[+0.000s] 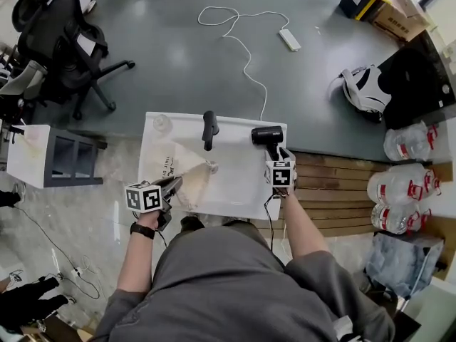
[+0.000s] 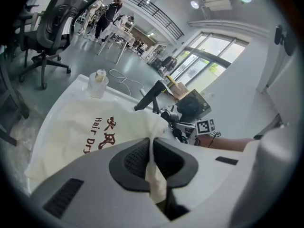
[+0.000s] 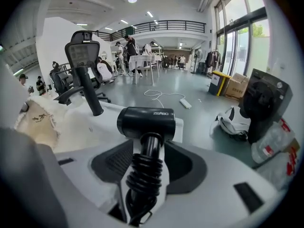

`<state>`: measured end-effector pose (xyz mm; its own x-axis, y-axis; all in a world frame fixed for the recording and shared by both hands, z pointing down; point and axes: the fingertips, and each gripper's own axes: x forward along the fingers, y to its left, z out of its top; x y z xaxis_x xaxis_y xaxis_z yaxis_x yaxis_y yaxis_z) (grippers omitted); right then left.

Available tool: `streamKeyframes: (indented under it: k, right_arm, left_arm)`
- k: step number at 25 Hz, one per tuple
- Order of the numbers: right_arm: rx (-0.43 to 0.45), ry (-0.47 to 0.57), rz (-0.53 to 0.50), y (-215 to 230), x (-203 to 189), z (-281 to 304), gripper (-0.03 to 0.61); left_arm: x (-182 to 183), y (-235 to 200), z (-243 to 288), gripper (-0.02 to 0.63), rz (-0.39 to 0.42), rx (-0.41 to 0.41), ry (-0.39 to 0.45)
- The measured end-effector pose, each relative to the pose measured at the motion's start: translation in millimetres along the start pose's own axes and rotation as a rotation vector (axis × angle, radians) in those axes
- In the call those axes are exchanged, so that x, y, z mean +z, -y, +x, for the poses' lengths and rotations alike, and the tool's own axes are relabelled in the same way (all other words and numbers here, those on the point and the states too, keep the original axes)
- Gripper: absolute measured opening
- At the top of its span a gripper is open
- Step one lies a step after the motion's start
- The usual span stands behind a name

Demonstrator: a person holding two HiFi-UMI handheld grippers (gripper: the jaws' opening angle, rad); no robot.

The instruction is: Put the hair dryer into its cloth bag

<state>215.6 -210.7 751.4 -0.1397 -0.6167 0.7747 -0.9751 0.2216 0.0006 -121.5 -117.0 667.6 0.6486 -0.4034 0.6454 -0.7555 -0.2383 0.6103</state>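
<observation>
The black hair dryer (image 1: pixel 267 135) lies at the far right of the white table (image 1: pixel 235 191), its barrel (image 3: pixel 145 122) crosswise. Its handle, wrapped in coiled cord, runs back between the jaws of my right gripper (image 1: pixel 279 152) (image 3: pixel 148 152). Those jaws stand open on either side of the handle, with a sliver of white showing beside the coil. The cream cloth bag (image 1: pixel 187 168) (image 2: pixel 85 122) with red lettering lies on the table's left half. My left gripper (image 1: pixel 174 184) (image 2: pixel 153 156) is shut on a pinched fold of its near edge.
A black angled handle-like piece (image 1: pixel 209 129) and a small clear jar (image 1: pixel 162 123) stand at the table's back. A low side cabinet (image 1: pixel 50 155) and an office chair (image 1: pixel 64 41) are to the left. Packs of water bottles (image 1: pixel 406 191) are to the right. A power strip (image 1: pixel 288 39) lies on the floor beyond.
</observation>
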Motion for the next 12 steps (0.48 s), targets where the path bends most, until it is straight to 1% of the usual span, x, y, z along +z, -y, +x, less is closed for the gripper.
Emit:
streamKeyframes:
  k: [3, 6, 9, 12]
  right_arm:
    - [0.018, -0.046, 0.026, -2.8, -1.4, 8.6, 0.201]
    - [0.033, -0.127, 0.040, -4.1, -14.1, 20.5, 0.249]
    - [0.033, -0.186, 0.072, -2.1, -28.9, 30.3, 0.249]
    - [0.019, -0.209, 0.107, -0.5, -35.2, 35.7, 0.250]
  left_arm:
    - [-0.9, -0.4, 0.7, 0.018, -0.006, 0.001, -0.004]
    - [-1.5, -0.1, 1.6, 0.018, -0.007, 0.001, -0.009]
    - [-2.5, 0.3, 1.0, 0.018, -0.009, 0.001, -0.013]
    - [-2.5, -0.5, 0.3, 0.018, -0.016, -0.002, -0.012]
